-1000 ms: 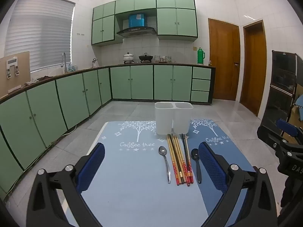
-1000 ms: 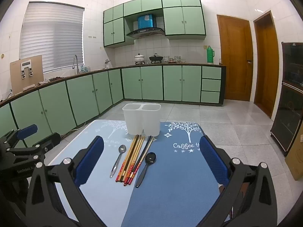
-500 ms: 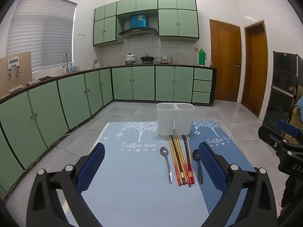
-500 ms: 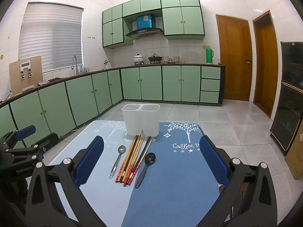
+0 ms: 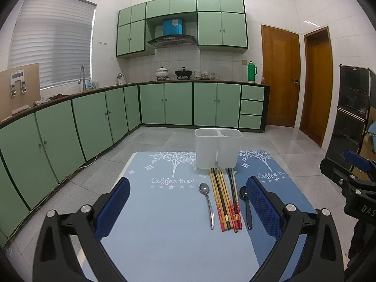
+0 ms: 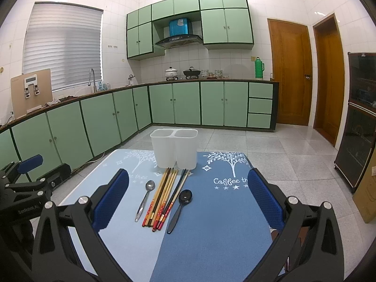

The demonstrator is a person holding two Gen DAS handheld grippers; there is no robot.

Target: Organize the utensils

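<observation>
Utensils: chopsticks (image 6: 164,196) lay between steel spoon (image 6: 143,199) and black spoon (image 6: 179,209).
Holder (image 6: 174,147): stood empty behind them.
My claws: left gripper (image 5: 188,208) and right gripper (image 6: 188,201) gaped wide, holding nothing.

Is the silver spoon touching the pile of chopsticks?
Apart. The right wrist view shows a clear strip of blue mat between the silver spoon and the nearest of the chopsticks along its whole length.

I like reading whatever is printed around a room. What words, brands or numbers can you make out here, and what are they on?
"Coffee tree": light blue mat.
"Coffee th", cut off by the claw: dark blue mat.
"GenRobot.AI": left claw body.
"DAS", cut off: right claw body.
Range hood markings and blue box label: too small to read.
</observation>
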